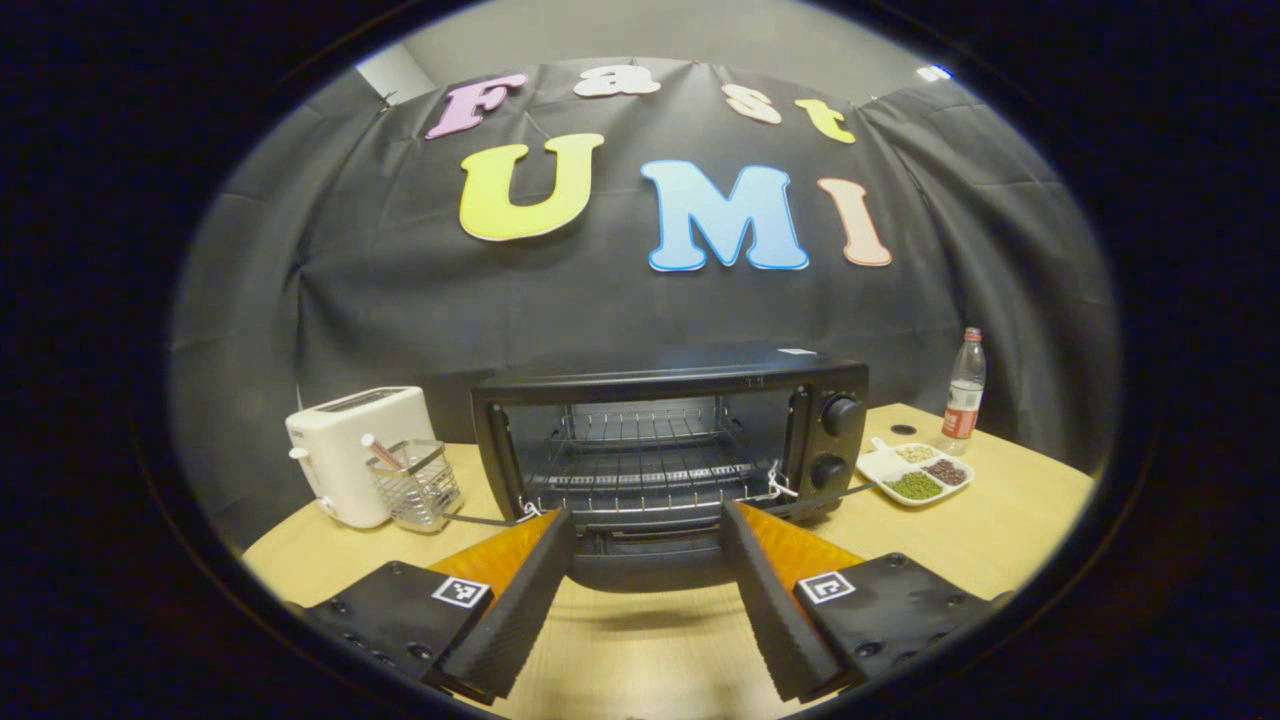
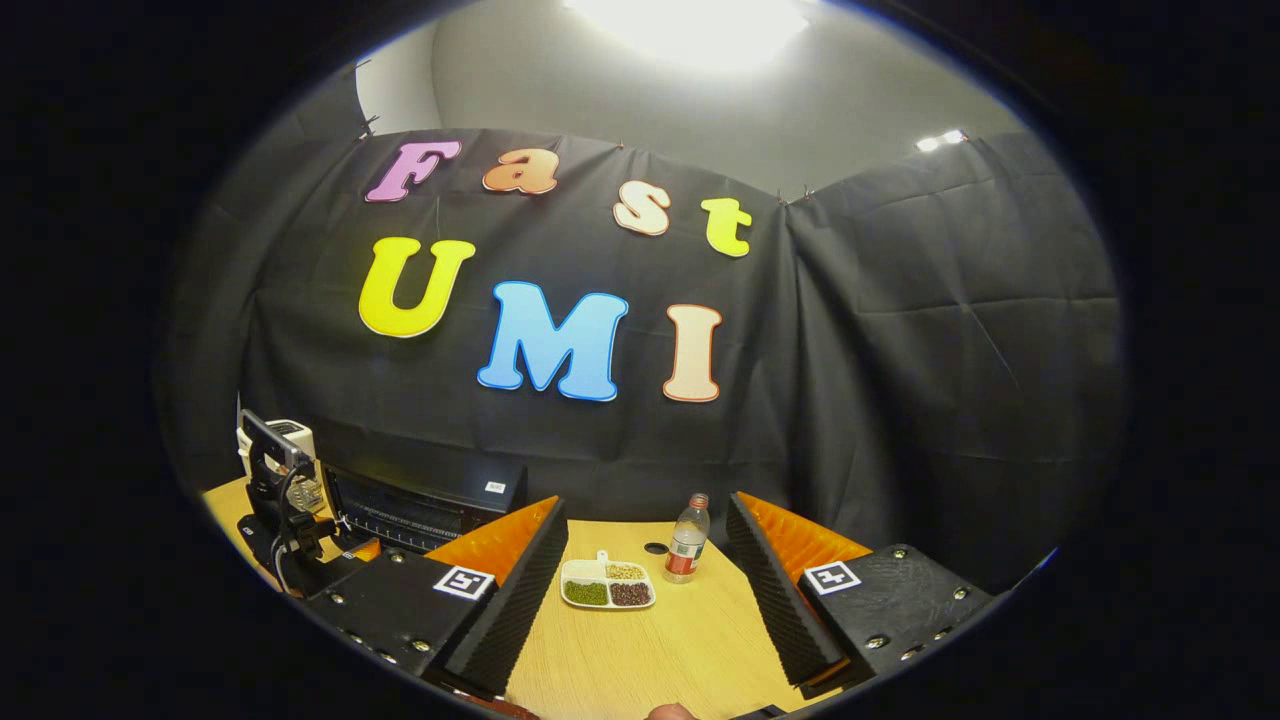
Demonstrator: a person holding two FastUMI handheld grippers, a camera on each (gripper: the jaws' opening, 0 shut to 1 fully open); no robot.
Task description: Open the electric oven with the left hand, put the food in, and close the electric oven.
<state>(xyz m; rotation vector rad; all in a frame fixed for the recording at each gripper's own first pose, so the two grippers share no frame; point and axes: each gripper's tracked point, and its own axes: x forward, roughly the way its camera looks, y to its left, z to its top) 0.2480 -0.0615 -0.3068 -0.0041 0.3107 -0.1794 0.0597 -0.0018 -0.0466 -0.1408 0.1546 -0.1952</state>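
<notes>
We see a wooden bench that carries all the things, in front of the dark cloth wall. The largest thing on it is the electric oven, black, standing at the middle of the left gripper view. Its door is folded down toward us and lies flat, so we look into the chamber, where a wire rack sits. Two round knobs are on its right panel, one above the other. In the right gripper view the same oven is at the far left.

To the left of the oven stands a white toaster, and just beside it, in front, a small wire basket with a stick-like thing inside. To the right of the oven lies a white divided plate with food: green, dark and pale grains in separate compartments. Behind the plate, near the bench's far edge, a clear bottle with a red label stands upright. In the right gripper view the plate and the bottle lie straight ahead, between the fingers.

The left gripper points at the open oven; its jaws stand wide, holding nothing, and the edge of the door lies between the tips. We cannot tell if they touch it. The right gripper hangs over the bench with jaws also wide and empty, well apart from the plate.
</notes>
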